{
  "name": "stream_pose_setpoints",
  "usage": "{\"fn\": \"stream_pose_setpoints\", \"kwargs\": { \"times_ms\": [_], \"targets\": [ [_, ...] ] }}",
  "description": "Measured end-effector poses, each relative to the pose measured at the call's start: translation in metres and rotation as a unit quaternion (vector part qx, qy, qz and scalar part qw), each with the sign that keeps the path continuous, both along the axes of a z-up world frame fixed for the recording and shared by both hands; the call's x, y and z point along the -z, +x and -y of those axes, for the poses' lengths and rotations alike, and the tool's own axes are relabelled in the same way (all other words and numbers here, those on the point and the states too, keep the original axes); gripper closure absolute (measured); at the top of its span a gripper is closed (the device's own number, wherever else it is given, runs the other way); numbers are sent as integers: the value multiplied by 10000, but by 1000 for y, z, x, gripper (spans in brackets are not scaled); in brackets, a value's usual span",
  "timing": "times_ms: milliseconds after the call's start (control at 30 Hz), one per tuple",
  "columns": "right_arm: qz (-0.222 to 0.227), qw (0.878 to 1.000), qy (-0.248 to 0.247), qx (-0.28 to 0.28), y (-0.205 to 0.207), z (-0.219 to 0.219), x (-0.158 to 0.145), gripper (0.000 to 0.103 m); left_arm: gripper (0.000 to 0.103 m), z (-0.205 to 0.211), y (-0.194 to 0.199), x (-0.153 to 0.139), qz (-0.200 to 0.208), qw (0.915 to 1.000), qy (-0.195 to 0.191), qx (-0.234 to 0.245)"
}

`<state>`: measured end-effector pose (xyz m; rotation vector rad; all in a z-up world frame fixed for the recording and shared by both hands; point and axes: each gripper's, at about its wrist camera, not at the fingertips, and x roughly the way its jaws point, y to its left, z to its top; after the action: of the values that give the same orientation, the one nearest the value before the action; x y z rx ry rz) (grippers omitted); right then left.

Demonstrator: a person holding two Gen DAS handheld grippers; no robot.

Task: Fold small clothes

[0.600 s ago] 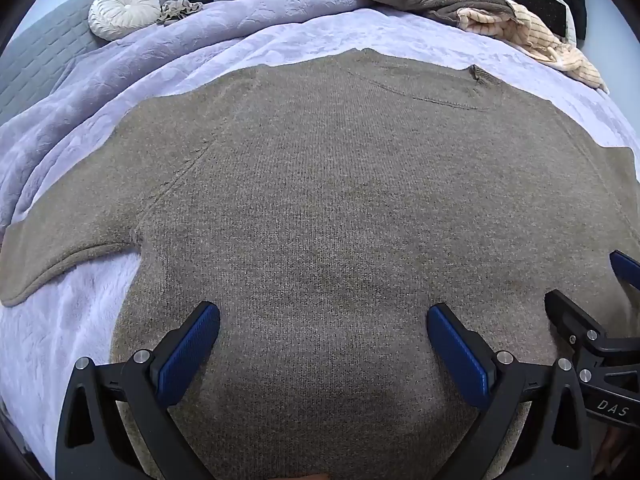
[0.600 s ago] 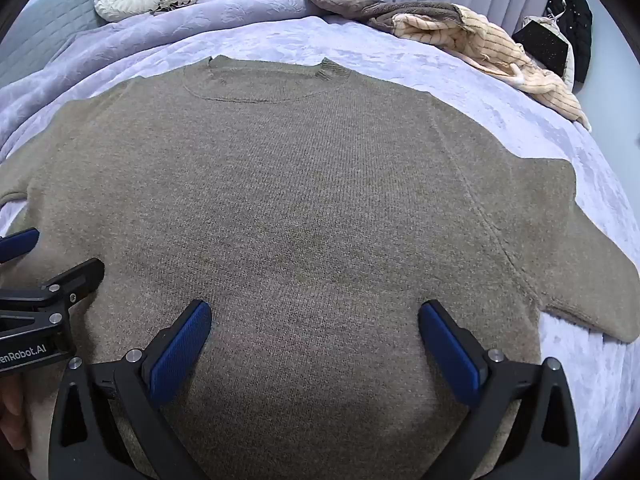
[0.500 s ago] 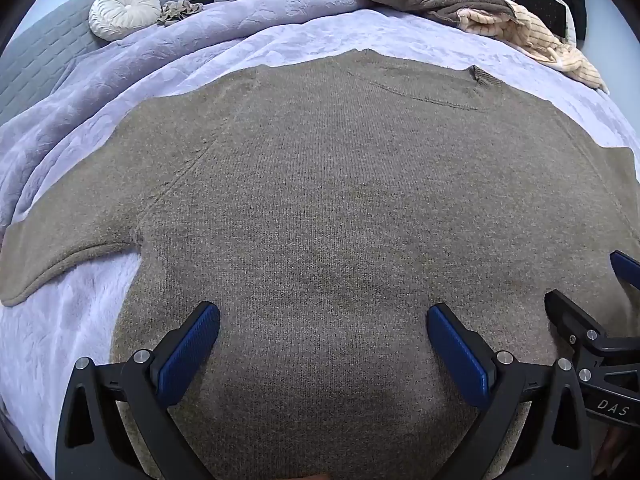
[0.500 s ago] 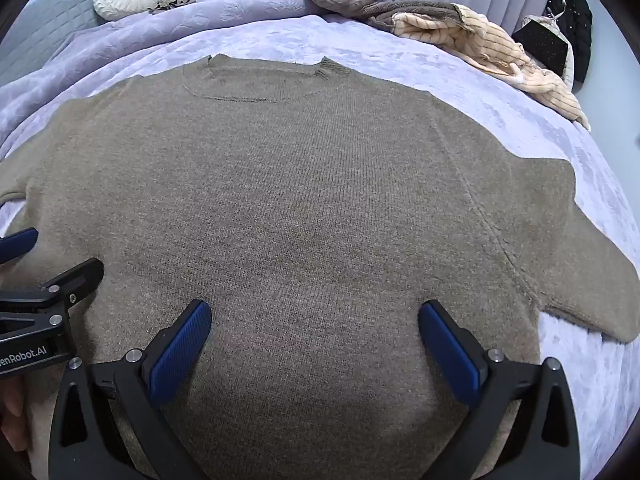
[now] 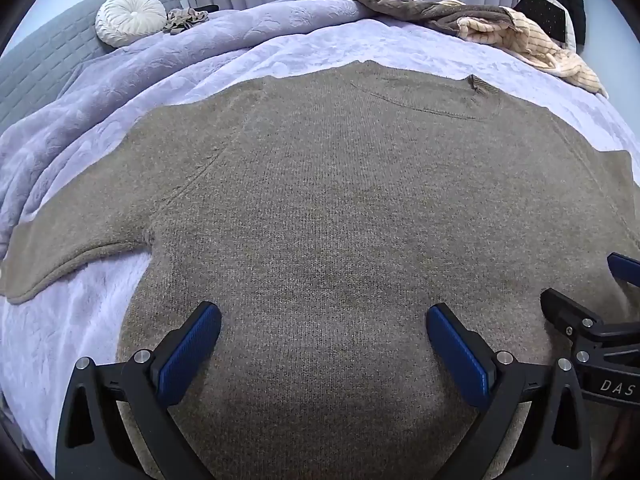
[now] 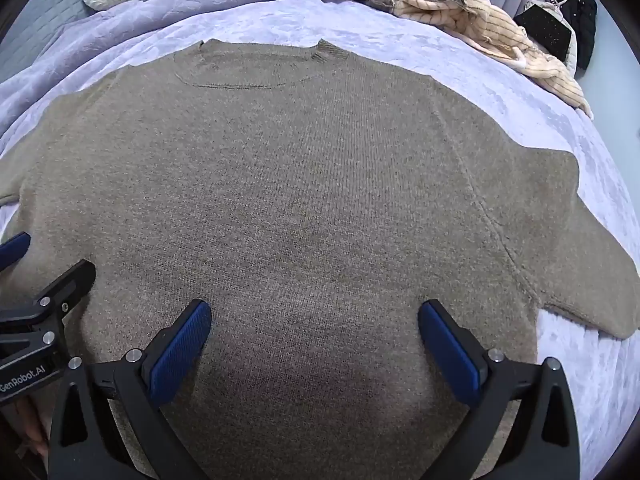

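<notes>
A brown knitted sweater (image 5: pixel 328 216) lies spread flat on the bed (image 5: pixel 280 52), neckline (image 6: pixel 260 76) at the far end and hem toward whoever holds the tools. Its long axis runs straight away from both grippers, collar to hem, with the sleeves sticking out to either side.

The left gripper (image 5: pixel 322 340) hovers over the lower body of the sweater with its fingers (image 5: pixel 190 354) spread wide and nothing between them. The right gripper (image 6: pixel 314 338) sits just beside it, over the same lower stretch of knit, fingers (image 6: pixel 450 354) equally wide apart and empty. Whether the tips touch the fabric I cannot tell.

What matters for the first fold is which sleeve belongs to which hand. The left sleeve (image 5: pixel 76 248) lies out beyond the left gripper, its cuff end resting on the lilac blanket; the right sleeve (image 6: pixel 580 276) lies out beyond the right gripper, on the opposite side. Each hand is clearly nearer its own sleeve, so I'd judge that each would reach sideways and outward, not forward, to bring a sleeve in across the body.

A heap of other clothes (image 6: pixel 460 12) waits at the far edge of the bed, well apart from the sweater.
</notes>
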<state>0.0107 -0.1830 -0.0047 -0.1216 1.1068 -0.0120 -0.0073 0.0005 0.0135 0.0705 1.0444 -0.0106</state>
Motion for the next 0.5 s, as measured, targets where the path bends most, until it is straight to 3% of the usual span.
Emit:
{"fn": "stream_pose_setpoints", "kwargs": {
  "times_ms": [167,367,500],
  "targets": [
    [-14,10000,-27,48,-5,-1,-1,0,0,-2,3,-4,-174,9998,-39,-42],
    [-248,9991,6,357,-15,-1,-12,0,0,-6,17,-11,-1067,9941,-143,-143],
    [-531,9972,-18,526,-27,1,-20,0,0,-8,16,-29,-966,9951,-186,-80]
  ]
}}
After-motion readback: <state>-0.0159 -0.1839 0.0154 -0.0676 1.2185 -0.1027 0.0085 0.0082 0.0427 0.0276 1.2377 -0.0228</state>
